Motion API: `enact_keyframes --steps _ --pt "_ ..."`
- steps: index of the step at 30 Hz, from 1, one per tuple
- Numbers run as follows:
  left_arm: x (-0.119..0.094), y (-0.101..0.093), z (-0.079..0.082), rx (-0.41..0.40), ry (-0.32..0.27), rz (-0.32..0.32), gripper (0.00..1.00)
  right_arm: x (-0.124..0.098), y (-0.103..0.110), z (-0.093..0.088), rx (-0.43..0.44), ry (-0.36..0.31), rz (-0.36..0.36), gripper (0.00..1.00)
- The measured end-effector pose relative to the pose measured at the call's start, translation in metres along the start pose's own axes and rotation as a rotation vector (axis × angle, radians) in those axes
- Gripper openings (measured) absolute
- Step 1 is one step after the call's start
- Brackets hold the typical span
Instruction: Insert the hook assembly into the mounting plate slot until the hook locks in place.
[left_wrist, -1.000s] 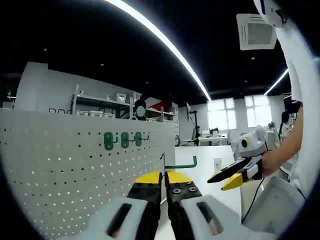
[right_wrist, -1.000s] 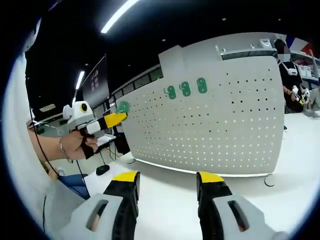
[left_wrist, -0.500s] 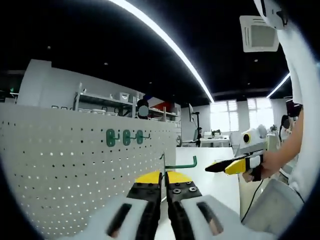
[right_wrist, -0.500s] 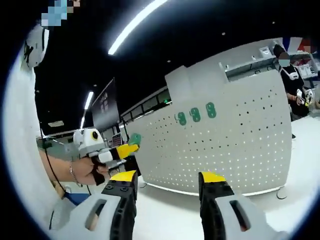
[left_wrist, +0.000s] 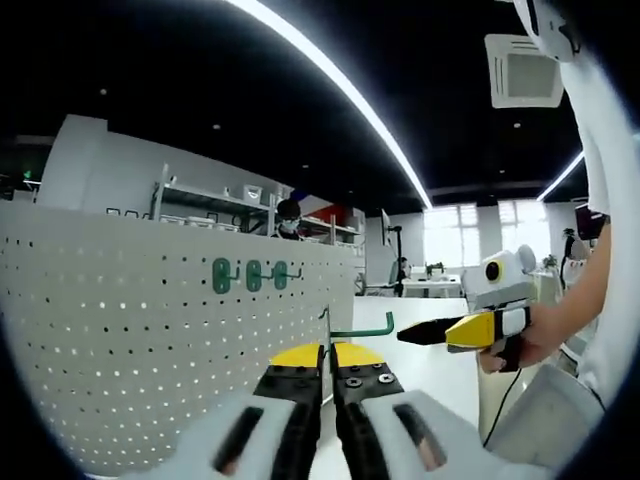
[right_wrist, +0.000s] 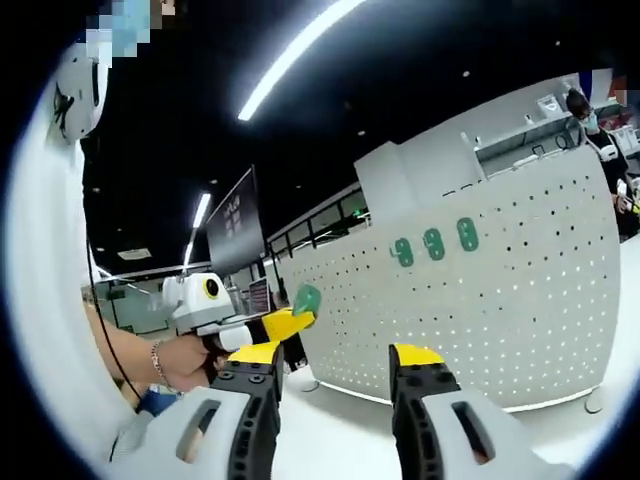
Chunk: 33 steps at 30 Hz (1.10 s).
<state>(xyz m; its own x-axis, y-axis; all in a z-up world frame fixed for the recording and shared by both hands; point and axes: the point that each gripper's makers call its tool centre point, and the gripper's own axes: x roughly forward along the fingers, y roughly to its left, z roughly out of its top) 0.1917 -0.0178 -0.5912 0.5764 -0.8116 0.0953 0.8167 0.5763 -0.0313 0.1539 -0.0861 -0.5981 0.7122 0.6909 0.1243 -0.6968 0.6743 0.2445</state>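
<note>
White pegboard (left_wrist: 150, 340) behind, green hook (left_wrist: 362, 329) clamped in left tool (left_wrist: 328, 358)

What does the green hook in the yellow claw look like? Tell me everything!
The green hook is a thin bent rod, metal by its look, with an upturned tip and a flat green plate at its back. The left claw is shut on it, holding it in the air in front of the white pegboard, not yet touching it.
</note>
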Motion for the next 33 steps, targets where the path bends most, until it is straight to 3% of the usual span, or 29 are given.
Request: enact_keyframes --steps 16,33 --pt "-0.003 0.005 0.001 -0.003 -0.003 0.041 0.02 0.034 0.017 0.0 0.02 -0.003 0.061 0.37" --pt "-0.006 0.009 -0.001 -0.006 -0.001 0.097 0.02 0.062 0.027 0.007 0.059 -0.024 0.085 0.25"
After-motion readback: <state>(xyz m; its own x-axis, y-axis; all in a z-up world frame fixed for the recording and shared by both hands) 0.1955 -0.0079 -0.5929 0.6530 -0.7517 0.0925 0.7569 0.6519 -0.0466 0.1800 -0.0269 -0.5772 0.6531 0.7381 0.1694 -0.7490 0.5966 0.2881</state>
